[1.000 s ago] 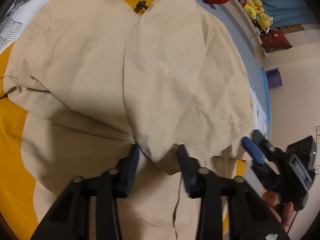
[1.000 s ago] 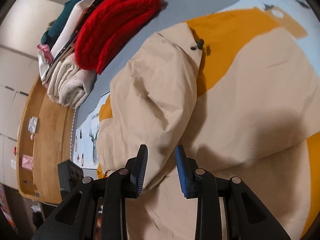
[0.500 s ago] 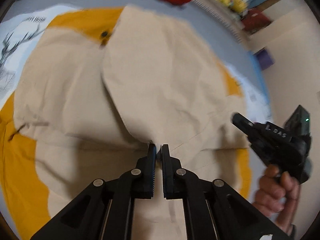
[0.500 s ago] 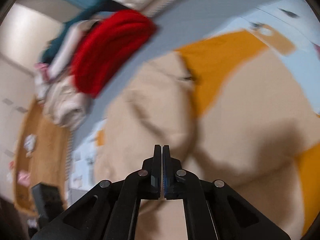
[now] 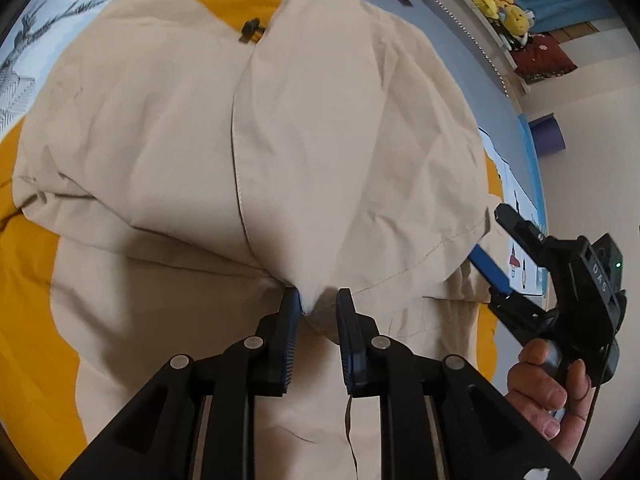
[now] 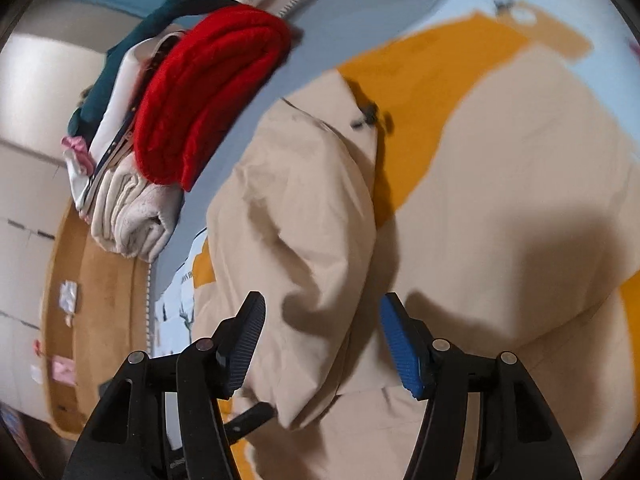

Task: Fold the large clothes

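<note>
You are working in a home bedroom. Folded clothes (image 6: pixel 168 128) are sitting stacked on a printed bedsheet (image 5: pixel 24 52), and plush toys (image 5: pixel 500 12) are lying by the wall.

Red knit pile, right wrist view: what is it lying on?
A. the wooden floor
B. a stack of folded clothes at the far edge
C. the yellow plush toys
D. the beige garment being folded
B: the red knit pile rests on top of a stack of folded clothes, off to the side of the beige garment.
</note>
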`<state>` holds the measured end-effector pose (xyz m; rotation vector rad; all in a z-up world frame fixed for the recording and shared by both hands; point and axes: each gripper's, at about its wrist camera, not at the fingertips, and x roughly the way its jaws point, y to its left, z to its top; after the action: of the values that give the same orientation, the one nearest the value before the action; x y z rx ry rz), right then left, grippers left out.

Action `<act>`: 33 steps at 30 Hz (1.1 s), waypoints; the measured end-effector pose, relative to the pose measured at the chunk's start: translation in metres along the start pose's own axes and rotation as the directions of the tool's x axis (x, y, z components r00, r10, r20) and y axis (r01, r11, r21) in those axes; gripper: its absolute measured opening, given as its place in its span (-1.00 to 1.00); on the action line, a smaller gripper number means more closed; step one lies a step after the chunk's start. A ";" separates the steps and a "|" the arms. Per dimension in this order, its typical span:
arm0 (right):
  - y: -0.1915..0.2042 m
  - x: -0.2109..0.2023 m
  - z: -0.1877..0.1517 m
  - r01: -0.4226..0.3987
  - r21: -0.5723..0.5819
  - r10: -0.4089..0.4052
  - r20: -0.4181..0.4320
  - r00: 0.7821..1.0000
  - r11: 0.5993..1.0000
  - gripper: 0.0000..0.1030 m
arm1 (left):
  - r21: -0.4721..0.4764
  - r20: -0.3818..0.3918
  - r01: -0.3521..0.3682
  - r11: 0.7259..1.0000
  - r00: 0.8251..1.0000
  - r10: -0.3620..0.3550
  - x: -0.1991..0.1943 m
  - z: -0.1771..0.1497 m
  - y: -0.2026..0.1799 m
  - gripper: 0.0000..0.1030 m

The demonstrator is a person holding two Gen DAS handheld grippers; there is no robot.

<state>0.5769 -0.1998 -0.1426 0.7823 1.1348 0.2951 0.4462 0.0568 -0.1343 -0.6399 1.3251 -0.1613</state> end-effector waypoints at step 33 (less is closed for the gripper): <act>0.045 0.027 -0.025 0.208 -0.319 -0.235 -0.048 0.971 0.925 -0.74 | 0.175 -0.047 -0.081 0.981 0.995 0.091 0.024 -0.009 -0.032 -0.90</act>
<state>0.5735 -0.1422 -0.1353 0.3601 1.2092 0.3105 0.4522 0.0166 -0.1395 -0.4327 1.3719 -0.2223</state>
